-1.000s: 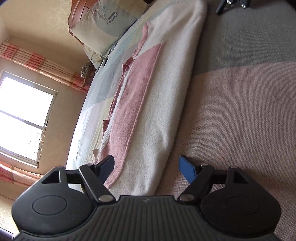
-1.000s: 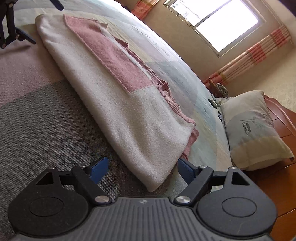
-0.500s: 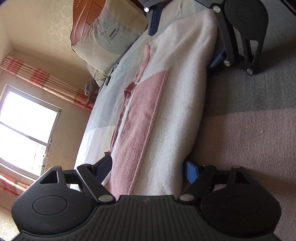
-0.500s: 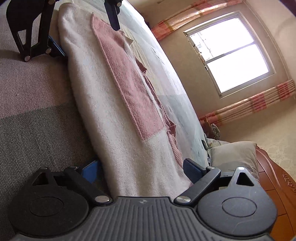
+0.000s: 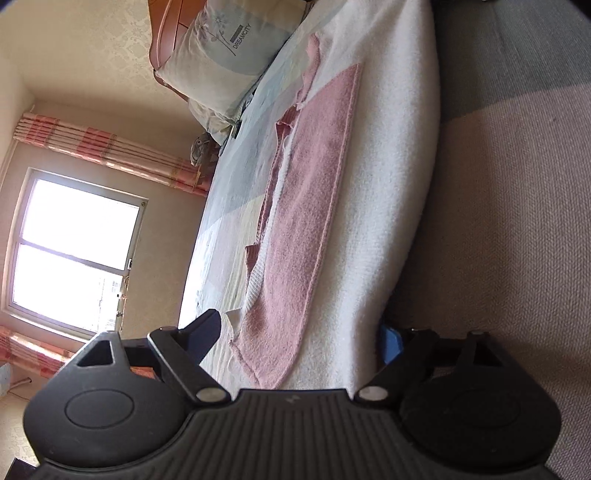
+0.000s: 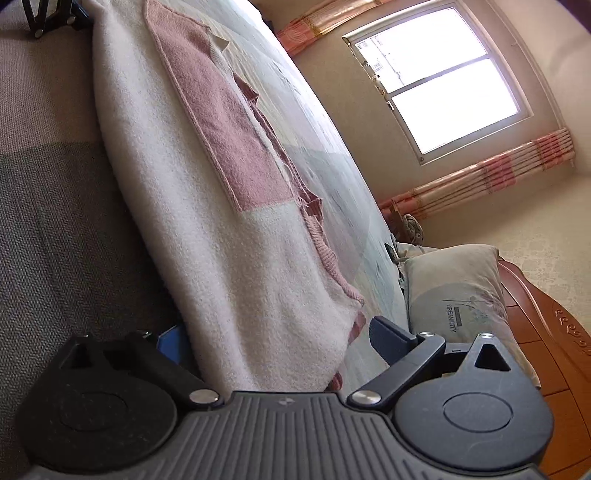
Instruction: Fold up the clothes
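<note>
A folded white garment with a pink panel lies lengthwise on the bed, also seen in the right wrist view. My left gripper straddles one end of it, jaws wide and still opening. The garment lies between the fingers; the left finger stands clear of the cloth and the blue pad sits at its white edge. My right gripper straddles the opposite end, jaws wide and opening, pads not pressing. The left gripper shows at the far end in the right wrist view.
The garment rests on a grey and beige blanket beside a pale blue sheet. A printed pillow leans on a wooden headboard. A bright window and striped curtains are on the wall beyond the bed.
Both grippers slid in over the garment's ends, which now lie between their fingers, and both jaws widened. The right gripper left the top of the left wrist view.
</note>
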